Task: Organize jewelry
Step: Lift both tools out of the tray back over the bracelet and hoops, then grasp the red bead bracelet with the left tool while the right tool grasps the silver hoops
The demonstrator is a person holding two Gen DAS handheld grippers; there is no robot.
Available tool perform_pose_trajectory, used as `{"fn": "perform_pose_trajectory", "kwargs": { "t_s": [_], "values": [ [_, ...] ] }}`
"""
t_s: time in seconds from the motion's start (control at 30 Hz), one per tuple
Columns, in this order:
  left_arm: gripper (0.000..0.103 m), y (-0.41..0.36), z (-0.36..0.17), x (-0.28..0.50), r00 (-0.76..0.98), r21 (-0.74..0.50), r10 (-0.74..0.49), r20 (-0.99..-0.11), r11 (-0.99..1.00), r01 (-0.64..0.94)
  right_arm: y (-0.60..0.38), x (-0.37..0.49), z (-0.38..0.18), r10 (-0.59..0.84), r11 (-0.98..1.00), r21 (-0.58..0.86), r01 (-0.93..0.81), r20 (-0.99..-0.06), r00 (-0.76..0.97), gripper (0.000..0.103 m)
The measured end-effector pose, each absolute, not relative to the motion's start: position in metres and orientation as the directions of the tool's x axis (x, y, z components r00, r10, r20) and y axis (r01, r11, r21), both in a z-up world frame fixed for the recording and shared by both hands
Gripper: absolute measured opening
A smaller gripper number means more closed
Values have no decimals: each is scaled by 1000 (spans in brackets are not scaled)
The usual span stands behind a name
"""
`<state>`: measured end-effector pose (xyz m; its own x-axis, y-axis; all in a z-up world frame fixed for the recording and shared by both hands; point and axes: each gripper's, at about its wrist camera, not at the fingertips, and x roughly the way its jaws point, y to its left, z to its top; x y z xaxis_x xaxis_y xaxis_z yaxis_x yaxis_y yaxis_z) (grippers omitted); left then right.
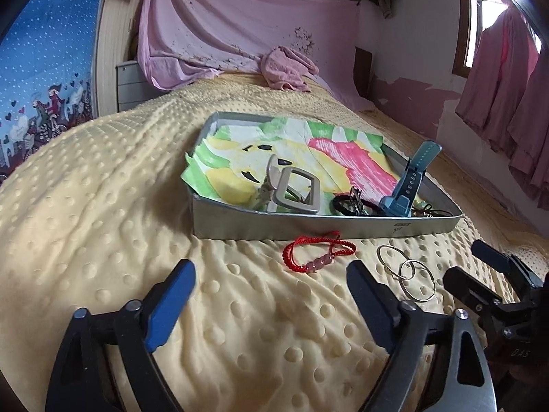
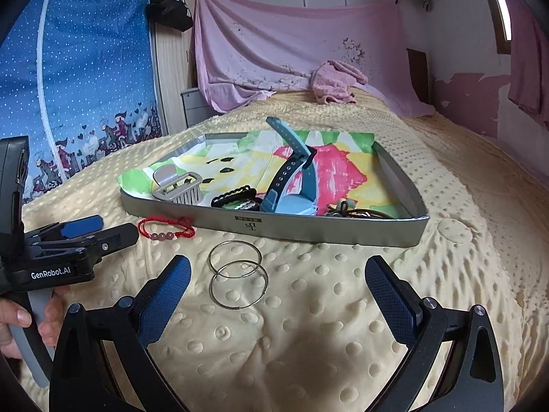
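Jewelry on yellow dotted bed blanket [image 2: 308, 326], grey tray beyond, both tools empty.

Left hand-held gripper [image 1: 271, 295]: released, fingers spread wide, hovering over bare blanket short of the red cord bracelet with pink beads [image 1: 317, 250], which lies touching nothing, just before the shallow grey metal tray [image 1: 308, 225]. Tray, left to right: beige hair claw clip [image 1: 291, 189], black braided bands [image 1: 346, 204], blue watch strap [image 1: 410, 185] propped upright, on colourful painted paper [image 1: 308, 151]. Two thin silver hoop bangles [image 2: 236, 274], overlapping, lie near the tray front. Right hand-held gripper [image 2: 278, 295]: released, wide apart, just behind the bangles.
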<state>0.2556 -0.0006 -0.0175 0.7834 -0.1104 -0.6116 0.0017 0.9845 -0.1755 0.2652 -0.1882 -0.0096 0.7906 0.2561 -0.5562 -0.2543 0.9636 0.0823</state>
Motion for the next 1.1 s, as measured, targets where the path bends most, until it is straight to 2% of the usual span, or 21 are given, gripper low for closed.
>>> {"fn": "perform_pose_trajectory", "kwargs": {
  "t_s": [0.17, 0.27, 0.4, 0.53, 0.67, 0.8, 0.87, 0.97, 1.1],
  "values": [
    [69, -4, -19, 264, 769, -209, -177, -614, 976, 58, -178, 278, -20, 286, 951, 81, -297, -591, 754, 99],
    [58, -10, -19, 271, 755, -214, -212, -621, 972, 97, -170, 286, -26, 300, 945, 83, -318, -612, 731, 90],
    [50, -12, -21, 276, 743, -235, -242, -625, 965, 116, -168, 292, -32, 318, 938, 99, -332, -629, 709, 83],
    [44, -6, -25, 281, 734, -275, -266, -625, 955, 111, -165, 297, -36, 333, 931, 106, -349, -639, 693, 70],
    [38, -3, -29, 283, 727, -303, -281, -627, 947, 105, -157, 298, -40, 341, 923, 96, -372, -649, 680, 68],
    [23, -1, -30, 284, 726, -314, -285, -626, 944, 101, -155, 297, -40, 349, 917, 92, -387, -653, 672, 64],
    [12, -1, -30, 282, 730, -317, -290, -619, 943, 105, -153, 296, -41, 352, 915, 91, -393, -655, 668, 60],
    [8, -4, -29, 278, 736, -309, -293, -611, 944, 119, -152, 295, -42, 358, 911, 90, -403, -658, 662, 53],
    [8, -11, -25, 270, 743, -289, -312, -592, 943, 166, -149, 293, -42, 371, 902, 91, -422, -663, 650, 41]
  ]
}}
